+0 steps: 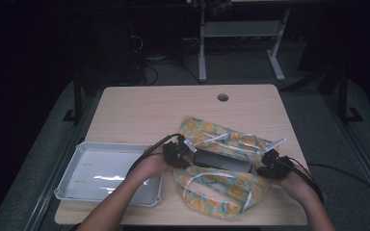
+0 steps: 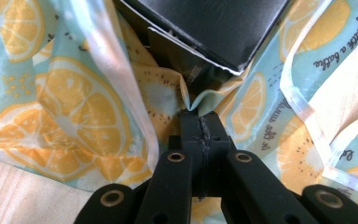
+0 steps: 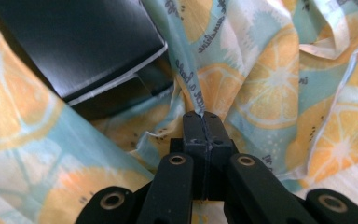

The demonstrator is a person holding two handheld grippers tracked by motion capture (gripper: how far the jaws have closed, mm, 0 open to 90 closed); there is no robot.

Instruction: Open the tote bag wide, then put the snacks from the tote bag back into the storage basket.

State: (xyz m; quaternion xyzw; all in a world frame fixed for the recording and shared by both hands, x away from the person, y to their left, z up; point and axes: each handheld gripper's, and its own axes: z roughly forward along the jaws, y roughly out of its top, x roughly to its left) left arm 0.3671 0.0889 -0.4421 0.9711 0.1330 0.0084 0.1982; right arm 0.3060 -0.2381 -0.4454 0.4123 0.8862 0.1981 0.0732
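Both tongs (image 2: 199, 122) (image 3: 204, 122) pinch the lemon-print bag (image 1: 221, 190) around the black box (image 1: 221, 160).

The box (image 1: 223, 160) lies on the bag (image 1: 231, 192), right of the tray (image 1: 72, 185).

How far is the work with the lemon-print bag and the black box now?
Done: the black box already lies in the lemon-print bag. In hand: left gripper and right gripper each pinch the bag's edge. Left, probably: pulling the bag fully over the box.
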